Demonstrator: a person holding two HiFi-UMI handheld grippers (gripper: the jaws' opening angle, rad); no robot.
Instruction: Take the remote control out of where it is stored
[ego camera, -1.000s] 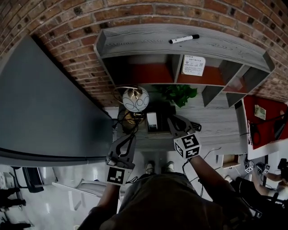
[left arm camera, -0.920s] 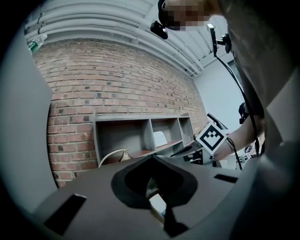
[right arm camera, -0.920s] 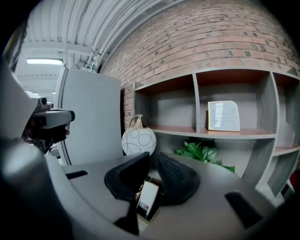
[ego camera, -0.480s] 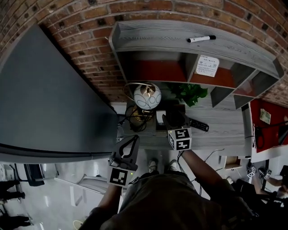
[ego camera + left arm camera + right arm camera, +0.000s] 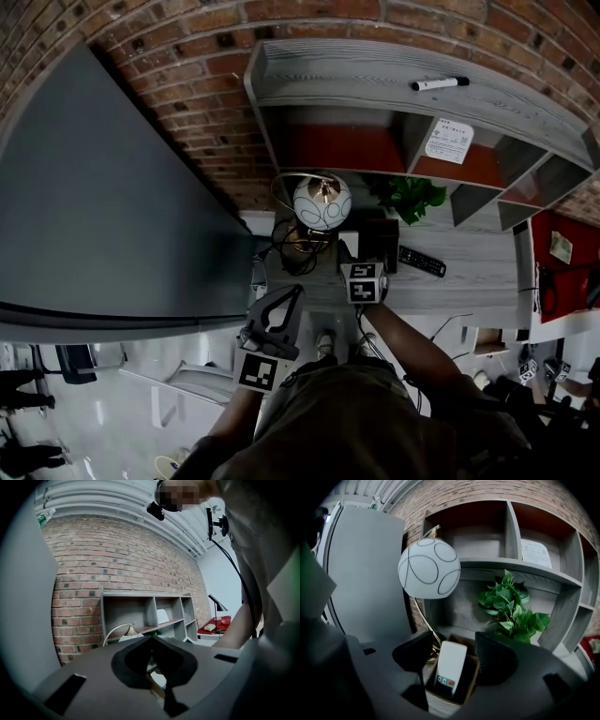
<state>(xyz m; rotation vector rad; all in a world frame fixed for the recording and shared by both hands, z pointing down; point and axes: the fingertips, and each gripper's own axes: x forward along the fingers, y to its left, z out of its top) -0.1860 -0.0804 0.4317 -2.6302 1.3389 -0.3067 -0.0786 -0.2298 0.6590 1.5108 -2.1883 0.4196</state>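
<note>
Remote control [image 5: 451, 666]: white slab, upright in small open wooden box [image 5: 473, 684], buttons low. Judge it light, stiff, smooth plastic, slippery. Pinch long edges near exposed top.

My right gripper [image 5: 452, 648]: jaws just been opening, wide, remote framed between, untouched.

My left gripper [image 5: 151, 641]: closed, empty.

Round globe lamp [image 5: 429, 568] close behind.

A grey wood-grain desk [image 5: 478, 286] carries a shelf unit [image 5: 356, 75] of the same wood along its back edge. On the desktop sit a globe lamp [image 5: 322, 202] with cables [image 5: 289, 246] tangled at its foot, a leafy potted plant [image 5: 412, 197], an open wooden box [image 5: 474, 672], and a black remote control [image 5: 422, 262] lying flat. A marker [image 5: 440, 83] lies on the unit's top board, and a printed card [image 5: 449, 141] stands in one cubby
</note>
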